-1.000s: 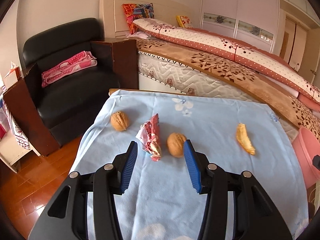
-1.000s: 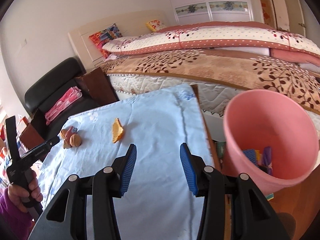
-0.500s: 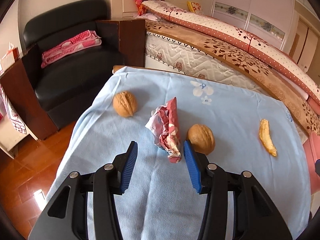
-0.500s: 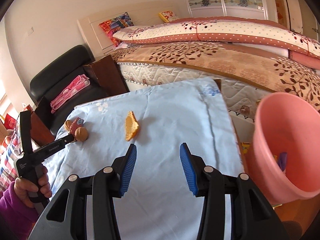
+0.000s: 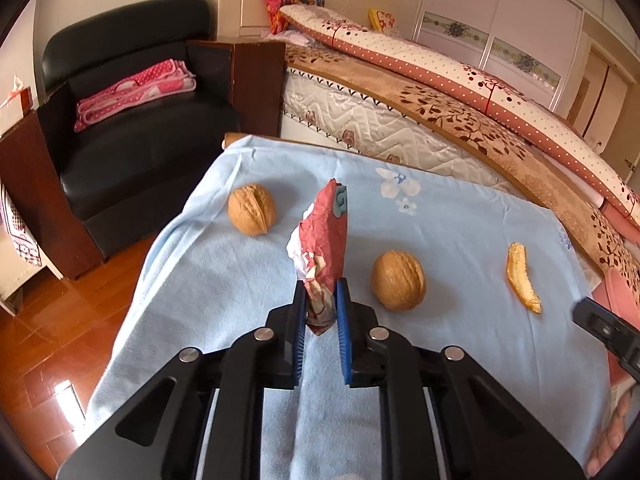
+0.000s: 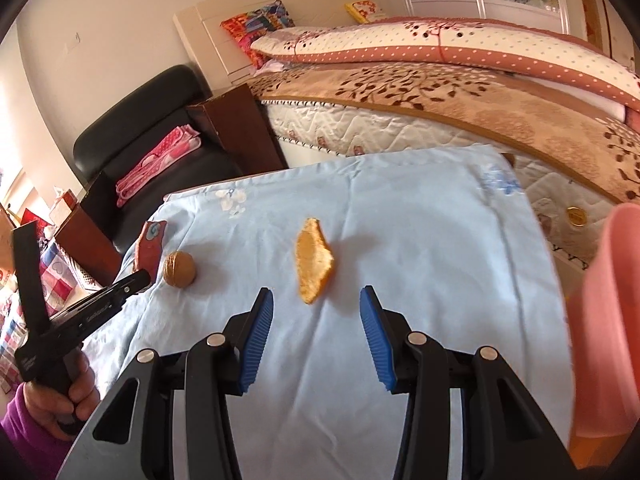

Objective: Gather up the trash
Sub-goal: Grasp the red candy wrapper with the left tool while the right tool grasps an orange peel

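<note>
**Red wrapper clamped in left gripper; right gripper open over peel**

Your left gripper (image 5: 320, 300) has just been closing, and its blue pads (image 5: 343, 320) now pinch the lower end of the crumpled red wrapper (image 5: 324, 240), which stands upright above the light blue cloth (image 5: 460, 232). One walnut (image 5: 398, 280) lies just right of the pads; a second walnut (image 5: 252, 214) lies farther back on the left.

Your right gripper (image 6: 316, 312) is open with nothing between its pads. The orange peel (image 6: 313, 266) lies on the cloth just beyond the fingertips. The pink bin (image 6: 612, 320) stands at the right edge of the right wrist view, beside the table.
</note>
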A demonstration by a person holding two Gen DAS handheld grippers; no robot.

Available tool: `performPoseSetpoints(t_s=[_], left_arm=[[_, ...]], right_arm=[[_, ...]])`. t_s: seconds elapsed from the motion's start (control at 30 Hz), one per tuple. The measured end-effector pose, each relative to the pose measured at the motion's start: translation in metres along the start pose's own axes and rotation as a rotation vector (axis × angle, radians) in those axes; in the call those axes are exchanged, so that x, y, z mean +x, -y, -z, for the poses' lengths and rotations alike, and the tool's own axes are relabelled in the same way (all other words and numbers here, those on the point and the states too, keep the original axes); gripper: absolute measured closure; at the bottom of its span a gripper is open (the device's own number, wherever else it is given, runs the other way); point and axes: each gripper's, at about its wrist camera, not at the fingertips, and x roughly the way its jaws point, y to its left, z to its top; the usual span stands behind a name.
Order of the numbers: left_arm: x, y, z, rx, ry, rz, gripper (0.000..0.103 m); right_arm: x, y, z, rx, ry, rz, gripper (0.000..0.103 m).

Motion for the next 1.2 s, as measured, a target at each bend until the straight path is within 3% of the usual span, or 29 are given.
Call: performPoseSetpoints(t_s=[0.23, 0.33, 0.4, 0.5, 0.73, 0.8, 1.2], left_arm=[[-0.015, -0.001, -0.001, -0.014, 0.030, 0.033, 0.089], [-0.020, 0.000, -0.001, -0.018, 0.037, 0.048, 0.089], [-0.022, 0.001, -0.001, -0.018, 0.038, 0.056, 0.089], [-0.025, 0.002, -0.001, -0.015, 0.042, 0.066, 0.089], [-0.036, 0.011, 0.000, 0.006, 0.061, 0.085, 0.089], [-0.041, 0.017, 0.001, 0.016, 0.067, 0.094, 0.089], [-0.057, 0.057, 0.009, 0.090, 0.071, 0.142, 0.089]], right_arm=[[0.035, -0.011, -0.009, -0.022, -0.040, 0.048, 0.061], [0.050, -0.013, -0.011, -0.020, -0.073, 0.073, 0.070], [0.055, -0.013, -0.010, -0.023, -0.087, 0.090, 0.083], [0.059, -0.013, -0.009, -0.020, -0.100, 0.099, 0.087], [0.038, -0.009, -0.001, -0.004, -0.078, 0.084, 0.091], [0.029, -0.007, 0.002, 0.001, -0.071, 0.079, 0.098], [-0.035, 0.002, 0.022, -0.012, 0.007, 0.057, 0.098]])
